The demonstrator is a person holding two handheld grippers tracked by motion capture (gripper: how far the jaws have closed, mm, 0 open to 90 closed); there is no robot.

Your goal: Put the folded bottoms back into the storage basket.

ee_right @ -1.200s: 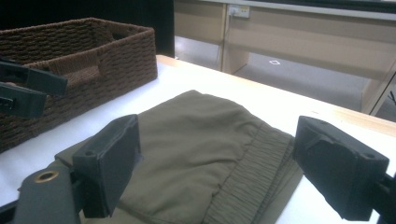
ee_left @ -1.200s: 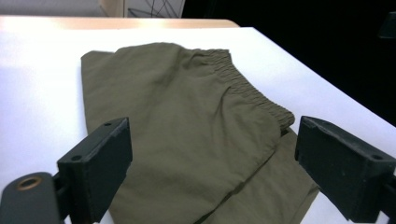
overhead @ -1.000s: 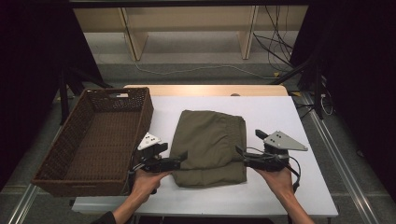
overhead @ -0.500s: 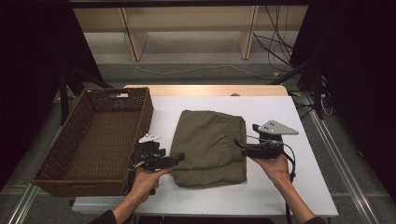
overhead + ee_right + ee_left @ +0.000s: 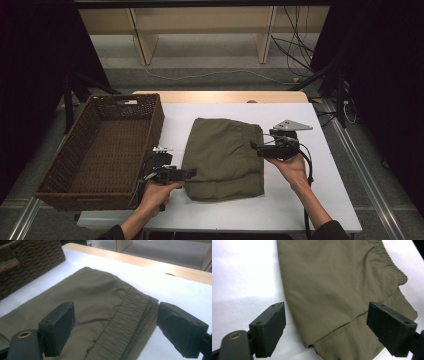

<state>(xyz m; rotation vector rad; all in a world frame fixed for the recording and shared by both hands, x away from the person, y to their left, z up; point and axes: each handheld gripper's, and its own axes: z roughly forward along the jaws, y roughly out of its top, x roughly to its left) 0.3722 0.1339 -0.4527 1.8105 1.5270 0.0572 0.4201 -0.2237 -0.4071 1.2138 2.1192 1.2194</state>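
Table (image 5: pixel 320 200): a white top is carrying everything; a wooden strip is running along its far edge, and the near edge is being cut off by the bottom of the high view.
Basket (image 5: pixel 75 150): a brown wicker basket is sitting along the table's left edge, overhanging the near-left corner, with nothing lying inside it.
Garment (image 5: pixel 225 155): a folded olive garment is lying flat at the middle of the table, just right of the basket but apart from it; its elastic waistband (image 5: pixel 125 315) is facing the right edge.
Left hand-held gripper (image 5: pixel 190 173): it is hovering at the garment's near-left corner with its jaws standing wide apart, framing the folded edge (image 5: pixel 329 325) without closing on it.
Right hand-held gripper (image 5: pixel 254 146): it is reaching in at the garment's right side, jaws spread apart on either side of the waistband, gripping nothing.
Progress: the folding is looking finished, as I judge it; the grasp on both sides is not yet made, and the lift and carry over to the basket are probably remaining.
Hard to make out: whether either jaw is touching cloth is not readable, and what kind of garment it is, trousers or shorts, is staying unclear under the folds.
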